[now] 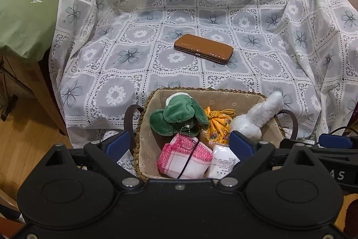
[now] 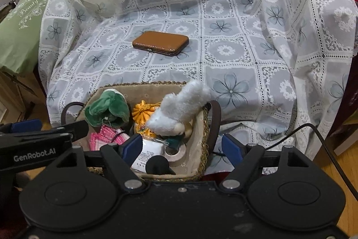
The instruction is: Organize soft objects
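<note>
Both grippers are hanging over a woven basket [image 1: 276, 124] at the near edge of a lace-covered seat. The left gripper [image 1: 180, 143] and right gripper [image 2: 182, 147] are both standing open, grasping nothing. Inside the basket are lying a green plush [image 1: 176, 114], a white plush [image 2: 176, 109] and a pink pouch [image 1: 185, 157] (a brown case [image 1: 203, 48] is sitting beyond the basket). A good pick probably means lowering straight onto one toy's bulk.

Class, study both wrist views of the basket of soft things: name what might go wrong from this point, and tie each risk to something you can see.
1. The white plush toy leans over the basket rim, so a nudge may tip it out.
2. The green plush has a bead chain lying on the pink knitted piece; lifting one might drag the other.
3. Both the left gripper and the right gripper hang open at the basket and could collide.
</note>
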